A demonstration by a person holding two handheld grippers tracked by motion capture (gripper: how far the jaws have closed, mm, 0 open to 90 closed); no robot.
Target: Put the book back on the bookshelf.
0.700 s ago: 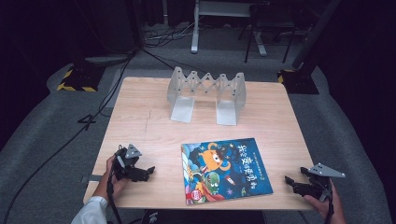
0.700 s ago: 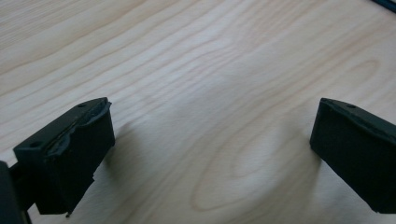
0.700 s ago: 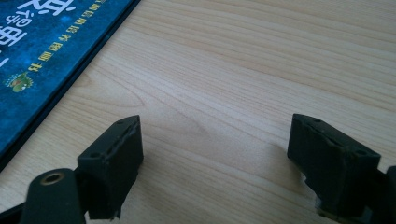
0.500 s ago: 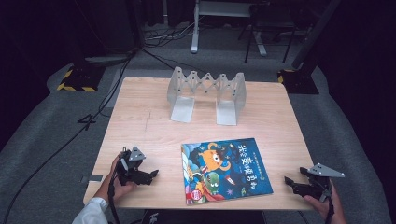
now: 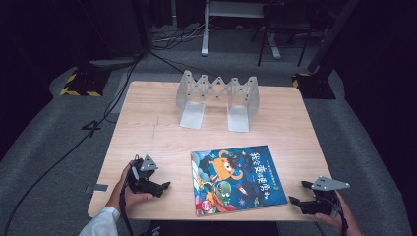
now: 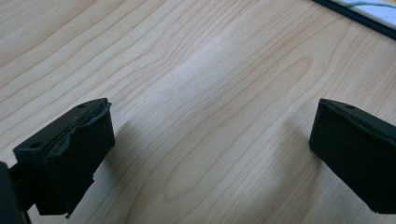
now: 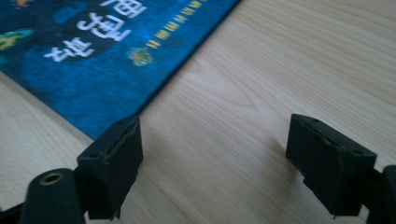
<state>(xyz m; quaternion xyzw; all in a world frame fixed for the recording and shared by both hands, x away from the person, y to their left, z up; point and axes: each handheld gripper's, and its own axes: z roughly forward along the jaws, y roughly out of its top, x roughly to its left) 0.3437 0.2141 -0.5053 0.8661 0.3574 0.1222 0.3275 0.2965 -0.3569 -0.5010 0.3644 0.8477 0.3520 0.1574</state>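
In the left gripper view the blue picture book (image 6: 369, 11) shows as a mere sliver, cut off at the top right corner; in the right gripper view its far half runs out of frame. The book (image 5: 237, 178) lies flat near the tabletop's (image 5: 147, 123) front edge, right of centre. The left gripper (image 5: 164, 186) rests by the front left corner, jaws spread wide over bare wood, holding nothing. The right gripper (image 5: 298, 192) sits at the front right corner, jaws likewise wide and empty, one jaw just beside the book's edge. A grey folding book rack (image 5: 218, 101) stands toward the back edge, well apart from both.
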